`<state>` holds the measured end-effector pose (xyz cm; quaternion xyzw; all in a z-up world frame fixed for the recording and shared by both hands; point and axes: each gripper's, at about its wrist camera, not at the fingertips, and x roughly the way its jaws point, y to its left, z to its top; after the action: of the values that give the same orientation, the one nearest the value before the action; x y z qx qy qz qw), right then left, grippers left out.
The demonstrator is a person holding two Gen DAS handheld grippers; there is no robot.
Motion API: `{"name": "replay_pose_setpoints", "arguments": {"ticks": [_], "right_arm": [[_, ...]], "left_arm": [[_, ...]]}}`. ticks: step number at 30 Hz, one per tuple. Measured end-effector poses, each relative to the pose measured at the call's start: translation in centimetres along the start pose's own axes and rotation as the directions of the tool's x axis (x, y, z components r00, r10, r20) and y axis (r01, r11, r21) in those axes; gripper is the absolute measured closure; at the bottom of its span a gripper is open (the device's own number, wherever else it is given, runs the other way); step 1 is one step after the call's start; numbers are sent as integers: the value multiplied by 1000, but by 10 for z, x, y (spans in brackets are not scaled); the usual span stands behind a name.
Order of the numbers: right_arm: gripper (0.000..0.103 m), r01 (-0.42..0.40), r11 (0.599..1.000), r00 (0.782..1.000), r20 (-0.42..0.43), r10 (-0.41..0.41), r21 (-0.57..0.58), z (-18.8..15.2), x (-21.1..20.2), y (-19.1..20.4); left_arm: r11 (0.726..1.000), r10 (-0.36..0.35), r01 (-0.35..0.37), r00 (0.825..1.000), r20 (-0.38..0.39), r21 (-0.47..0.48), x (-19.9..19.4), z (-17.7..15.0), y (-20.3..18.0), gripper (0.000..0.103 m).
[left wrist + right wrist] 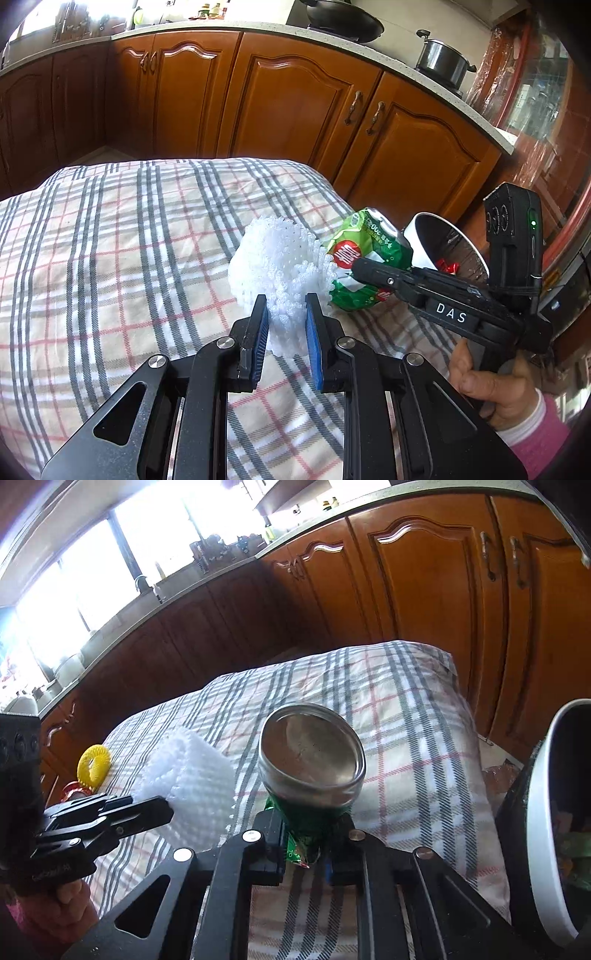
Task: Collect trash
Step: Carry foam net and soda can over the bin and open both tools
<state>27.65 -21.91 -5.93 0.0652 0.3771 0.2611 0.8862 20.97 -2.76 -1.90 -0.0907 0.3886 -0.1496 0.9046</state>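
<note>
Daylight from my windows (92, 576) at ten o'clock blows out white; fisheye edges curve, corners vignette dark.

Left gripper (284, 317) clamps white foam net (275, 264) between blue pads over checked cloth (110, 258); right gripper (354, 266), in hand (495, 384) with pink sleeve, grips crushed green can (369, 243) beside white bin (417, 240)
</note>
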Motion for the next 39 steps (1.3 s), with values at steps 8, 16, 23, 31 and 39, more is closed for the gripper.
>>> {"name": "replay_pose_setpoints", "arguments": {"ticks": [8,16,23,31,39], "right_arm": [[90,80,996,994,76,-83,47,-10,-51,-14],[90,132,985,977,155,-149,110,-28,-116,-38],[90,167,971,963,184,-198,171,-47,-150,-58],[90,220,949,941,206,-267,224,-60,-177,-82],[90,244,935,926,225,-303,256,-64,-197,-99]], "left_arm": [[998,-49,49,999,-6,50,5,0,-39,85],[988,-82,84,996,-19,132,10,0,-92,85],[977,-107,110,994,-26,185,10,-1,-127,85],[966,-118,123,992,-36,227,17,-2,-156,85],[955,-130,137,990,-47,263,26,0,-181,85]]}}
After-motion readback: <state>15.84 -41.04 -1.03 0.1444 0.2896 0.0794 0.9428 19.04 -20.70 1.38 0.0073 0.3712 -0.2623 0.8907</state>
